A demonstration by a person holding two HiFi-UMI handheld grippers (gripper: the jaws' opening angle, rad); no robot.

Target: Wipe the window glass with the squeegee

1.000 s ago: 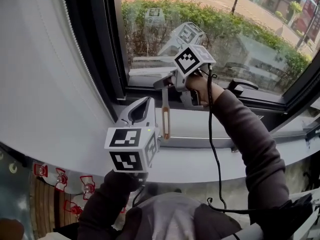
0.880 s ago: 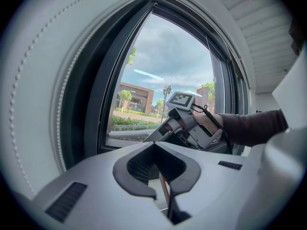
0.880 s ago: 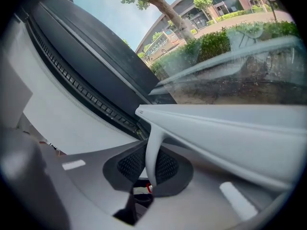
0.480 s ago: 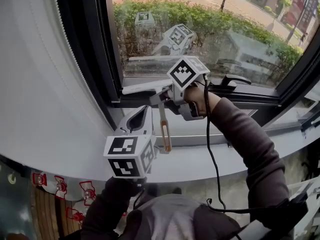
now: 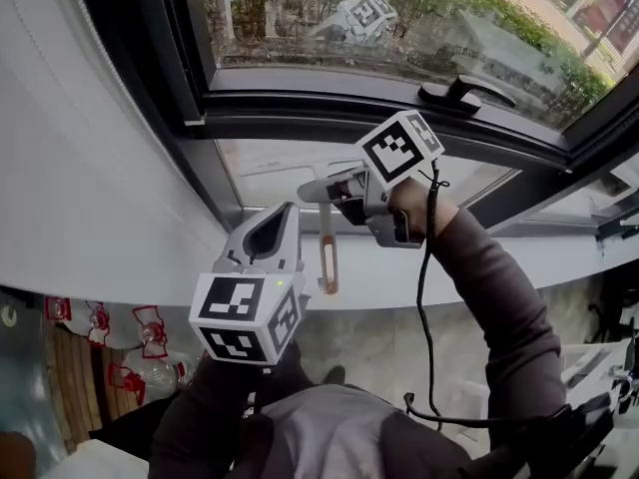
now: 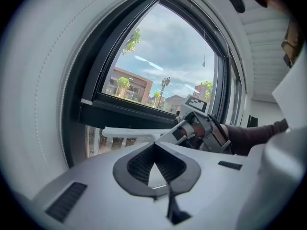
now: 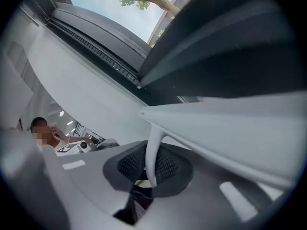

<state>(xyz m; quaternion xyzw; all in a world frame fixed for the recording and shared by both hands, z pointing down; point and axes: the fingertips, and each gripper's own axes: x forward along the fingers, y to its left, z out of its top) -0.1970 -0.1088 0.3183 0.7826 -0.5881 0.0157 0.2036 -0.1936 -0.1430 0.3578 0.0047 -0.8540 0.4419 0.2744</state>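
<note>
1. Both hands are lower than one second ago. The right gripper (image 5: 332, 190) then held the squeegee (image 5: 326, 249) up at the bottom edge of the window glass (image 5: 419, 23). Now both are below the dark frame bar (image 5: 329, 118), in front of the pale lower strip.
2. The right arm reaches forward with the elbow bent, and the hand is closed round the gripper body. A black cable (image 5: 423, 267) hangs along the forearm.
3. In the right gripper view, the right gripper (image 7: 150, 170) has its jaws clamped on the white neck of the squeegee (image 7: 216, 123). The blade lies across and the handle with the orange loop hangs down. Whether the blade touches anything I cannot tell.
4. The left arm stays close to the body. The left gripper (image 5: 281, 214) points toward the window, just left of the hanging handle.
5. In the left gripper view, the left gripper (image 6: 154, 149) has its jaws together and nothing between them.
6. The window handle (image 5: 464, 94) was beside the right gripper and is now above it.
</note>
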